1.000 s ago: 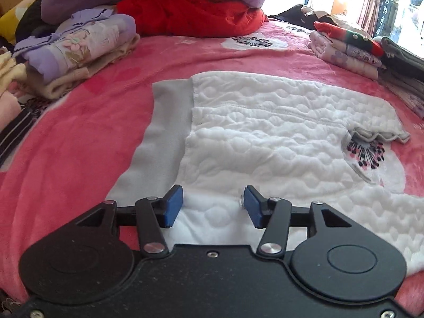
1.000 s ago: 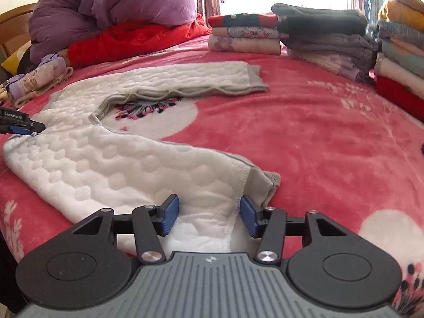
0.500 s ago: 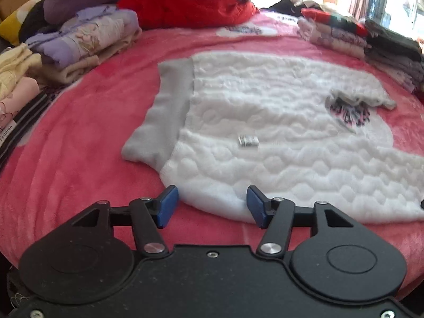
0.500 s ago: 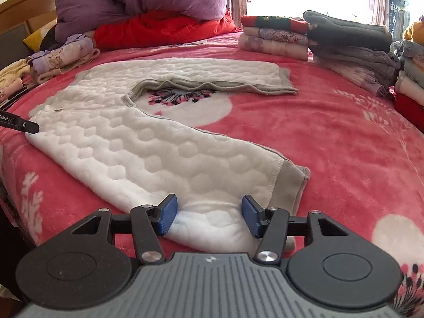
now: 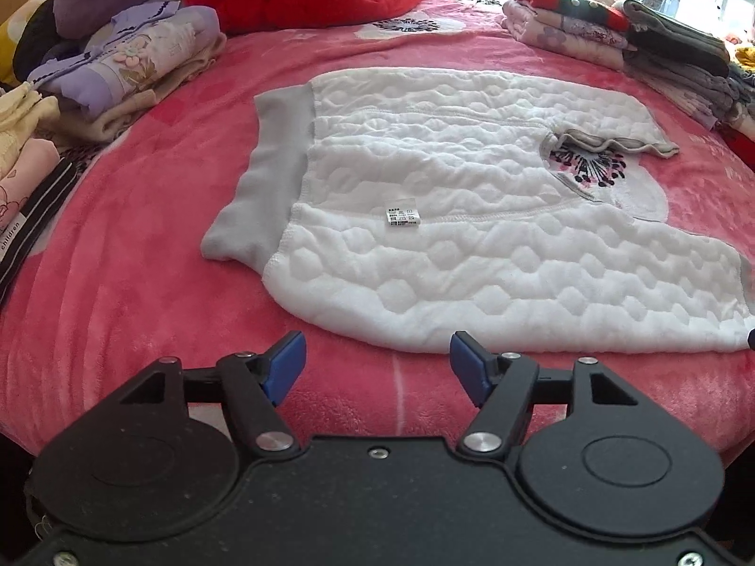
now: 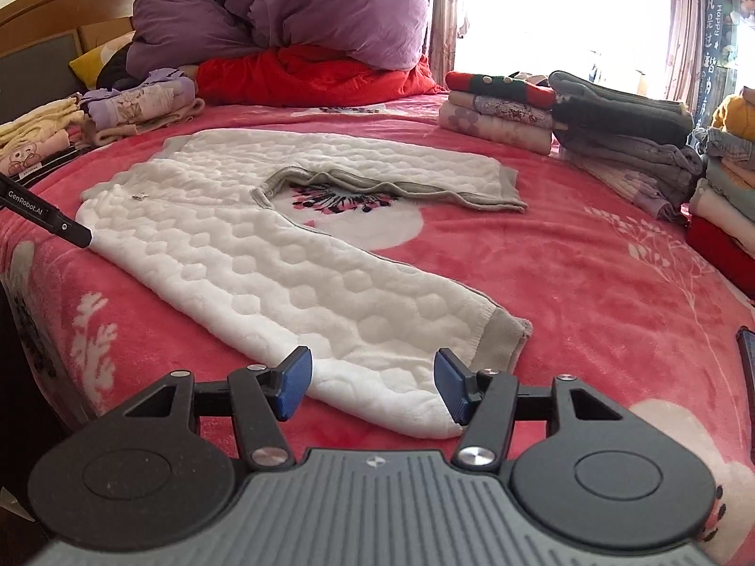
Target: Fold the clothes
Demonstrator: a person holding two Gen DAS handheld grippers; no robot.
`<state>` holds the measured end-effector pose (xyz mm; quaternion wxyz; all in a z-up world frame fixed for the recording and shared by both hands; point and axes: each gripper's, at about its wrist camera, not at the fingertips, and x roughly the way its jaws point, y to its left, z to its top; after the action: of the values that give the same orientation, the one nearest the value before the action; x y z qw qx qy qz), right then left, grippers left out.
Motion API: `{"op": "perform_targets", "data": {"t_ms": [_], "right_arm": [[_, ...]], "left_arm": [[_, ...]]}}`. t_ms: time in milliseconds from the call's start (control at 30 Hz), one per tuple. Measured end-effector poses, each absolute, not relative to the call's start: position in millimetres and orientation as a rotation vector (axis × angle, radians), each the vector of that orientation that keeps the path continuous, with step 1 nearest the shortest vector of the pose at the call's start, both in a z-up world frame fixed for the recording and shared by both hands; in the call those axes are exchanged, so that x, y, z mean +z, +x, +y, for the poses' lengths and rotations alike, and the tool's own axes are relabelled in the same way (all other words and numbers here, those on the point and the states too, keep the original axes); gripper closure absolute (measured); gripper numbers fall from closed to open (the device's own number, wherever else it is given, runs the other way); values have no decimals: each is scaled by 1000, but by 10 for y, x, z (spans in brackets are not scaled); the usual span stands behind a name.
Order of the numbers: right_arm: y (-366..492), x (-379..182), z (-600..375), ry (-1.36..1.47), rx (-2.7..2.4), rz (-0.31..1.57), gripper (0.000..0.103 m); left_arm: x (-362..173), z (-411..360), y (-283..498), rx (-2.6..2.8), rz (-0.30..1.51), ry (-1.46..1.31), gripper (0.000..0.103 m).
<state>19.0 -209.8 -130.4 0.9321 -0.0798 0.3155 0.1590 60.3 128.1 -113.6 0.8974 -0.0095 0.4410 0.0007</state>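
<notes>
One white quilted garment (image 5: 472, 236) flat on red bed blanket (image 5: 118, 283). Left view only: care label (image 5: 402, 212). Right view only: headboard (image 6: 42, 14). Left claw (image 5: 377, 365), right claw (image 6: 373, 384): both opening, empty, near garment edge.

Left tool (image 5: 377, 365) and right tool (image 6: 373, 384) angled downward, jaws opening, nothing gripped.

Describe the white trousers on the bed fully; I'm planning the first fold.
The white trousers lie flat on the pink blanket. They look like soft quilted fleece with a honeycomb pattern, a grey waistband, grey leg cuffs, and a small care label showing. The legs are spread apart and unfolded. Neither gripper touches them.
</notes>
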Motion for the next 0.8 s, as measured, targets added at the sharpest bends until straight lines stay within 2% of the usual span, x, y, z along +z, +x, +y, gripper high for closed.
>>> {"op": "perform_targets", "data": {"t_ms": [467,600,700,800], "right_arm": [[-54,-1244,-2062,-336,295,632,40],[-103,-1154,-2018,-401,299,610,33],[-142,-1234,-1992,-476,302,601,33],[-167,-1398,-1999,-529,303,625,38]], "left_arm": [[-943,1475,449,-73,886,194,34],[-928,1590,386,-131,853,294,34],[-1005,1621,378,-179,826,368,34],[-1140,1601,387,-201,800,489,34]]}}
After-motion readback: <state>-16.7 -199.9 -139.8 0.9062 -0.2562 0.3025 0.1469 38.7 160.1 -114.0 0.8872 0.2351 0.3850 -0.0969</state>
